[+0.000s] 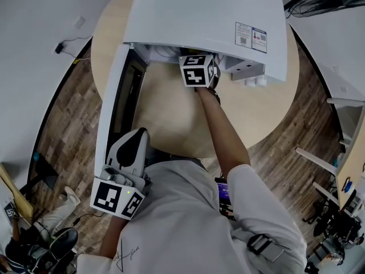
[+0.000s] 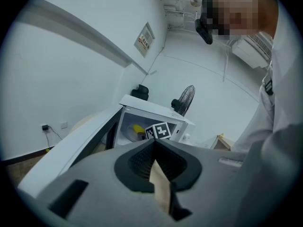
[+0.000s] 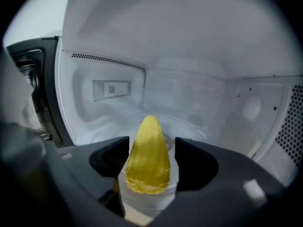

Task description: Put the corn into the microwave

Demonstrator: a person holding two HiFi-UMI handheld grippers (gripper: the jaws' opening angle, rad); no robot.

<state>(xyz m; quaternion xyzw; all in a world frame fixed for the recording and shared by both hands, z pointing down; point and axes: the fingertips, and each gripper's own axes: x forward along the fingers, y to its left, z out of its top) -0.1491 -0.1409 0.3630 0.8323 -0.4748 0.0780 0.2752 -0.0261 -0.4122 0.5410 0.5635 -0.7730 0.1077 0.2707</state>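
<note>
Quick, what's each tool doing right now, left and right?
Left tool: closed, nothing in it.
Right tool: open, with the corn loose between its jaws, inside the microwave.

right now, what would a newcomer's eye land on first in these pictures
The bright yellow corn grabs the eye first, sitting between the open jaws of the right gripper inside the white microwave. In the head view, the microwave stands on a round wooden table with its door swung open at the left. The left gripper hangs by that door, jaws together and empty.
</note>
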